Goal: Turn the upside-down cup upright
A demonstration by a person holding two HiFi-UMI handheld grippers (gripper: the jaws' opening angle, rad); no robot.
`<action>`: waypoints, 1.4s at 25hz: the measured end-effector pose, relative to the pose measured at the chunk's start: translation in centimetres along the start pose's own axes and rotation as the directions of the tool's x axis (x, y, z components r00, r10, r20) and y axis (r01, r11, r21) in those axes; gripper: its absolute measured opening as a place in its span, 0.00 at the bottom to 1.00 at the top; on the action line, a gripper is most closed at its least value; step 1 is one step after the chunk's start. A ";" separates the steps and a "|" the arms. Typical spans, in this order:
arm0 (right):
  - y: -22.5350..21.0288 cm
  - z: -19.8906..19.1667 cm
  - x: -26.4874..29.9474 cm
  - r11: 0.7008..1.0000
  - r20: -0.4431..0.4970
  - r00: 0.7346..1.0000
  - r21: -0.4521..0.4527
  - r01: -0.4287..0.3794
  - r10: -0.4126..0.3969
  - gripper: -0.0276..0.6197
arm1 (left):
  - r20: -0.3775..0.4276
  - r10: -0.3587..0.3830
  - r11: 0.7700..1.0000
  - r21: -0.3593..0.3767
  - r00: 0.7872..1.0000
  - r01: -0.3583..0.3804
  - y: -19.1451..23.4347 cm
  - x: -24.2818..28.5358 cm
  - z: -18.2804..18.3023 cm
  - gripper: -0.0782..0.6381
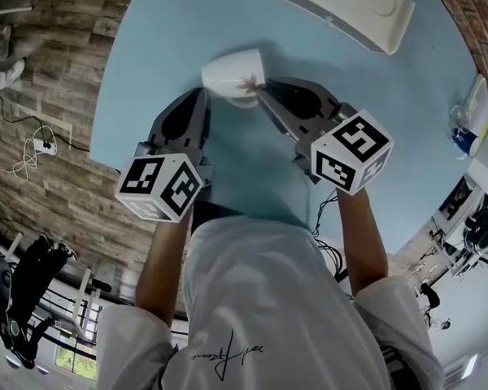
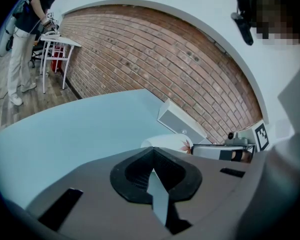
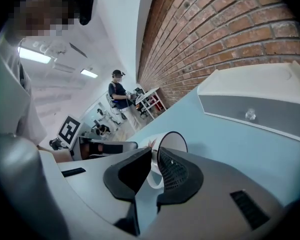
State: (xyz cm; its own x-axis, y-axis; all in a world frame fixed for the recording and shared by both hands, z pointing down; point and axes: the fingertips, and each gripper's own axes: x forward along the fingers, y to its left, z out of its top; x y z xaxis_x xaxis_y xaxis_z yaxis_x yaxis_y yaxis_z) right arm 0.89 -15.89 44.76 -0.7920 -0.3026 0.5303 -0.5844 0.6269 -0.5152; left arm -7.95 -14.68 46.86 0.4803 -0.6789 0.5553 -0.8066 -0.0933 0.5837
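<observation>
A white cup (image 1: 234,75) with a small reddish flower print is tipped onto its side over the light blue table (image 1: 390,120); its mouth faces my right gripper. My right gripper (image 1: 260,89) is shut on the cup's handle, whose white loop sits between the jaws in the right gripper view (image 3: 154,151), with the dark-rimmed cup mouth (image 3: 171,144) just beyond. My left gripper (image 1: 199,96) is shut and holds nothing; its tip is close to the cup's left side. In the left gripper view (image 2: 152,151) the cup (image 2: 165,143) shows just past the jaws. Whether the cup touches the table I cannot tell.
A long white box (image 1: 342,6) lies at the table's far side, near the brick wall (image 2: 180,121). Small items (image 1: 470,124) sit at the table's right edge. A person (image 2: 20,44) stands by a white side table far off. The table's round edge is near my body.
</observation>
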 end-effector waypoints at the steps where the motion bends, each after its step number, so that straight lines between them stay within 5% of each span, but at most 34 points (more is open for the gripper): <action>1: 0.0 0.0 0.0 1.000 0.001 1.000 0.010 -0.007 0.007 0.08 | 0.001 0.000 1.000 -0.001 1.000 0.000 0.0 0.0 0.0 0.12; 8: 0.7 -0.9 0.1 0.995 -0.010 0.997 0.067 -0.079 0.080 0.08 | 0.008 0.014 1.000 -0.005 1.000 -0.014 0.3 0.0 0.0 0.12; 35: 2.4 -2.0 -1.2 0.991 -0.029 0.995 0.100 -0.091 0.094 0.08 | -0.015 0.001 1.000 -0.012 1.000 -0.001 0.0 0.1 -1.2 0.12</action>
State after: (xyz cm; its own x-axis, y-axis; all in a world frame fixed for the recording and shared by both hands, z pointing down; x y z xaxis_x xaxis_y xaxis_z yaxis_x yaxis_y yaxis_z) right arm 0.77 -12.60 44.28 -0.8381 -0.2211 0.4987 -0.5247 0.5770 -0.6259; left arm -7.51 -13.86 47.62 0.4847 -0.6682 0.5644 -0.8030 -0.0841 0.5901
